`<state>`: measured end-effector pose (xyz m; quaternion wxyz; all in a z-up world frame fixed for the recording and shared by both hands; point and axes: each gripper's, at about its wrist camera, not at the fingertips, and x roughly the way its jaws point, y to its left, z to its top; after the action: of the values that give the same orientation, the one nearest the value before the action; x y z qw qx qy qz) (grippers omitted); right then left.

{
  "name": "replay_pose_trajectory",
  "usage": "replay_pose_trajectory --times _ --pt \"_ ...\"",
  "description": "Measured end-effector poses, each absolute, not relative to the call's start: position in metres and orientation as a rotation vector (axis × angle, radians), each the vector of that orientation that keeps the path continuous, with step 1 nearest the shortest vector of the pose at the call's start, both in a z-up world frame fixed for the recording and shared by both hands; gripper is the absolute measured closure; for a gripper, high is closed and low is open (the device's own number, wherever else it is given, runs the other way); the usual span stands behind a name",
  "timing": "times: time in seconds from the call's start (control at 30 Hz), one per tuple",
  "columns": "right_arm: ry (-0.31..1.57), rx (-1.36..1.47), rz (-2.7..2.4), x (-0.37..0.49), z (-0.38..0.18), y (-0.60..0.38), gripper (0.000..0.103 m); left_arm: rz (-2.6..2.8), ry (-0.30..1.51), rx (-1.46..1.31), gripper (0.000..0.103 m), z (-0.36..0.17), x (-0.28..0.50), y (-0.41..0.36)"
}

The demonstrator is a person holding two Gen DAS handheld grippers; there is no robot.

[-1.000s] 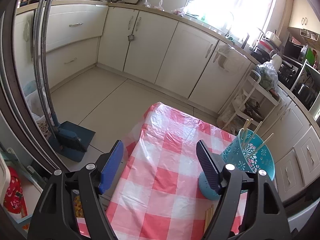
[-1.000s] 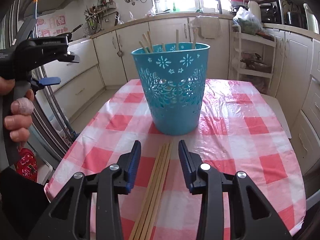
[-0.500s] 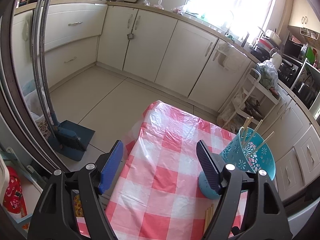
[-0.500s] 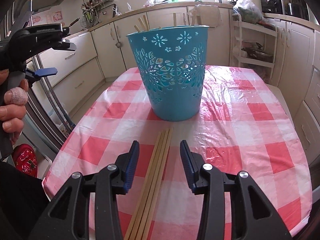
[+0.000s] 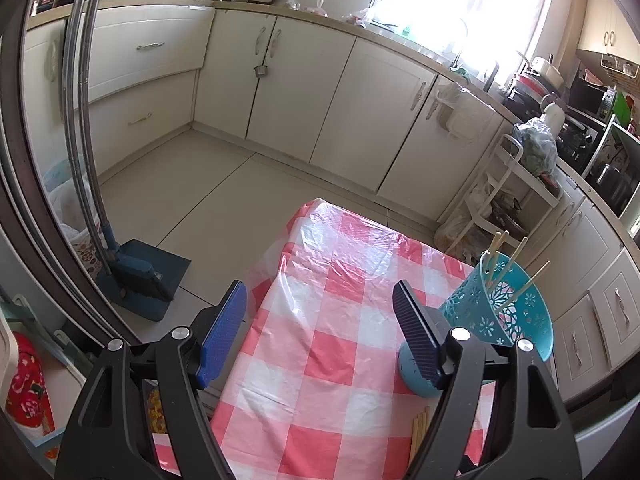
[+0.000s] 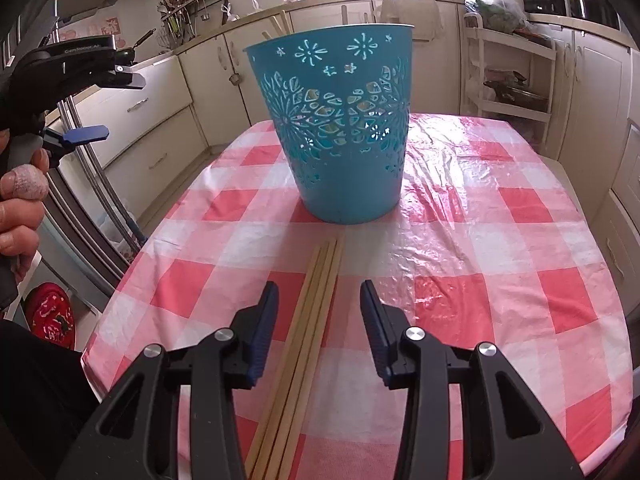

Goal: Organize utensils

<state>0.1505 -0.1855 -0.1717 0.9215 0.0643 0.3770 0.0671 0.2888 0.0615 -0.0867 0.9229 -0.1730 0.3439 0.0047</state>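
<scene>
A teal cut-out basket (image 6: 336, 128) stands upright on the red-and-white checked table (image 6: 500, 240), with several wooden chopsticks poking out of its top (image 5: 508, 276). More wooden chopsticks (image 6: 308, 328) lie side by side on the cloth just in front of it. My right gripper (image 6: 318, 316) hangs low over them, open, its blue pads either side of the bundle without touching it. My left gripper (image 5: 320, 320) is open and empty, held above the table's left edge, with the basket (image 5: 500, 312) behind its right finger. A hand holds that gripper (image 6: 80, 80) at far left in the right wrist view.
White kitchen cabinets (image 5: 304, 92) line the walls. A blue dustpan and broom (image 5: 140, 272) stand on the floor left of the table. A white wire rack (image 6: 512, 76) with bags stands behind the table. A red floral cloth (image 6: 52, 316) sits low at left.
My right gripper has dipped slightly toward the lying chopsticks, so the basket looms larger and higher in its view. The left gripper has stayed put.
</scene>
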Motion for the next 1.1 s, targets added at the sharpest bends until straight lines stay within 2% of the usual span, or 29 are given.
replay_pose_trajectory --times 1.1 --pt "0.803 0.142 0.137 0.1523 -0.1786 -0.1860 0.061 0.011 0.707 -0.356 0.031 -0.0864 0.2893 0.0617"
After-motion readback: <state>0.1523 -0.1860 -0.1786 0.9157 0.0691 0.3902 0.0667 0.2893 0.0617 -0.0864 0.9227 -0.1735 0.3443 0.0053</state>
